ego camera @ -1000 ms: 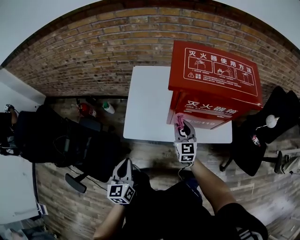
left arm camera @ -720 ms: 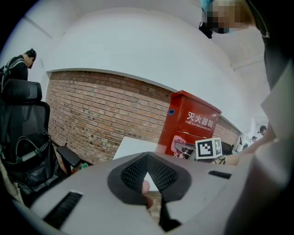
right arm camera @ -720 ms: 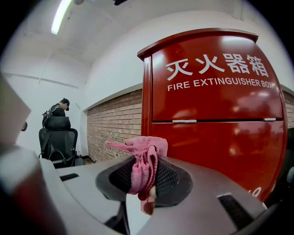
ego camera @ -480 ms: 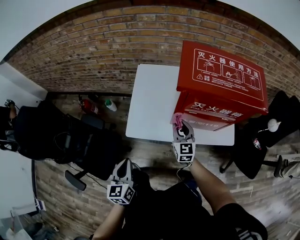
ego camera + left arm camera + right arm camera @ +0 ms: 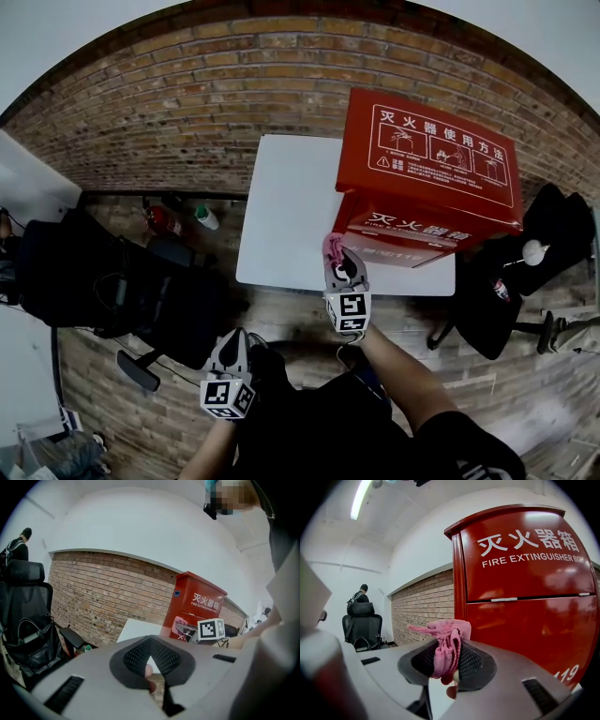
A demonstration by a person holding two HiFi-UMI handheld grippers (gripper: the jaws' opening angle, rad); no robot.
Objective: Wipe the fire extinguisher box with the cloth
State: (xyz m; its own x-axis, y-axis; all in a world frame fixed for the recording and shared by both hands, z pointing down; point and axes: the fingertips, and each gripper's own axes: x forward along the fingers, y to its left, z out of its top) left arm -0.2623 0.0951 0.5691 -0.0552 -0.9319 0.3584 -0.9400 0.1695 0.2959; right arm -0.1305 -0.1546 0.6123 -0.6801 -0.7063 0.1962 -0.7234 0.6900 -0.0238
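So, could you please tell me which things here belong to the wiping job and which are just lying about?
Job in hand: pink cloth, clamped in the right gripper; red fire extinguisher box.

Lying about: white table under the box; black office chair; bottle on the floor; left gripper, shut and holding nothing.

fire extinguisher box point(image 5: 427, 164) stands on the table point(image 5: 286, 216) at right, chair point(image 5: 103, 281) left

Head view looks steeply down; both gripper views face the red box point(image 5: 427, 159).
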